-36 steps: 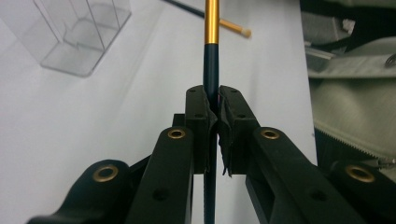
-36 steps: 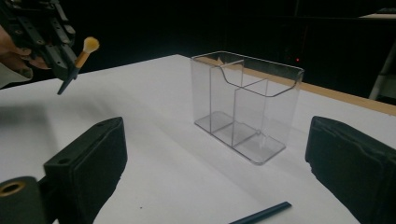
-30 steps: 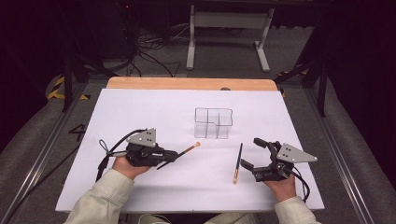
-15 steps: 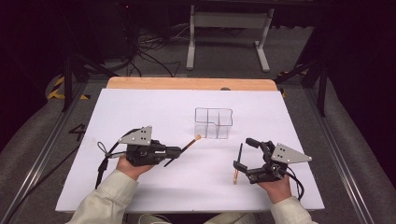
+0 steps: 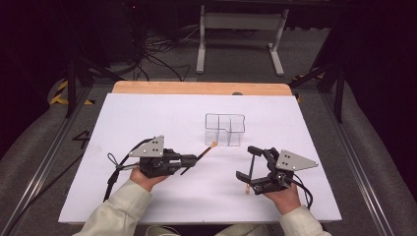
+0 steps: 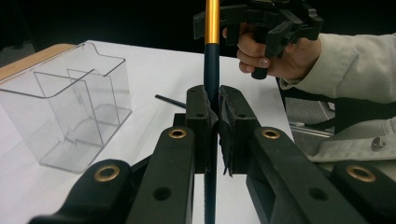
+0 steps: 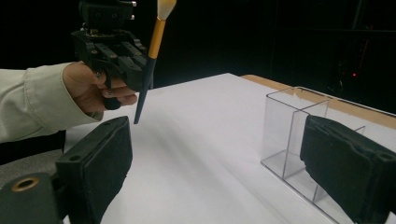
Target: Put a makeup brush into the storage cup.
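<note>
Left gripper [image 6: 212,105] clamps brush [image 6: 211,51] — high view adds second brush [image 5: 250,172].

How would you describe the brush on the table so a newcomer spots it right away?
Start at the white table and find the clear plastic organizer near its middle. Just in front lies a thin brush, between the open jaws of the right hand-held gripper. Unlike the clamped brush, it lies on the table.

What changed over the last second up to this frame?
The right gripper slid left across the table, jaws open, and now hangs over the lying brush without gripping it. Unchanged: the left gripper is shut on the held brush, its tip near the clear container; the lying brush has not moved.
</note>
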The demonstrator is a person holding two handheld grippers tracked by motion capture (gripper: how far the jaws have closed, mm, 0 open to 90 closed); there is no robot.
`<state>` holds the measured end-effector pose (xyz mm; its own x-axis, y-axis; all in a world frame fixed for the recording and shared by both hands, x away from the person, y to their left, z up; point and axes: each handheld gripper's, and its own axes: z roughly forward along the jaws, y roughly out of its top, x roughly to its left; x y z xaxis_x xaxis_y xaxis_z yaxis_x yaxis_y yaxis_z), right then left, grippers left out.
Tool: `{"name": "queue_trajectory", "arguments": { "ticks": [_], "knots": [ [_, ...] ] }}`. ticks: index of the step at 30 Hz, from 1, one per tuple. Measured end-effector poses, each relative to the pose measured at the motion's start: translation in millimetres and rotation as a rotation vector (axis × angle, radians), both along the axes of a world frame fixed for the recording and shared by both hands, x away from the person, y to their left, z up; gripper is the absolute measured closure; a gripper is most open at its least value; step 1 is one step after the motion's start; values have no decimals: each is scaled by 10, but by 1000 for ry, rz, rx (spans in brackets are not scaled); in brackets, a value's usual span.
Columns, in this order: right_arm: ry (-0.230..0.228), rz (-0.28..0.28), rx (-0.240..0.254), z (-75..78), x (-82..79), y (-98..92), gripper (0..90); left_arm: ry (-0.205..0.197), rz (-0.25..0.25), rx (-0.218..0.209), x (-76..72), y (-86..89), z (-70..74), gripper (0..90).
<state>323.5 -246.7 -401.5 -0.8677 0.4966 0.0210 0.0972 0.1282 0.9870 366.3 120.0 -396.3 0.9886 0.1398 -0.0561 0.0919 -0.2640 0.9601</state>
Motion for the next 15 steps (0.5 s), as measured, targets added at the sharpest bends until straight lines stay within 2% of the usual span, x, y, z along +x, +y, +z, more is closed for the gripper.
{"name": "queue_trajectory", "arguments": {
  "ticks": [6, 8, 15],
  "knots": [
    [-8, 28, -2, 41, 3, 87, 172, -4, -9, -7, -9, -71, -29, 828],
    [-14, 19, 4, 51, -3, 128, 207, -4, -12, -7, -13, -87, -37, 828],
    [8, 54, 6, 72, 8, 222, 288, -11, -15, -5, -20, -124, -53, 828]
  ]
}}
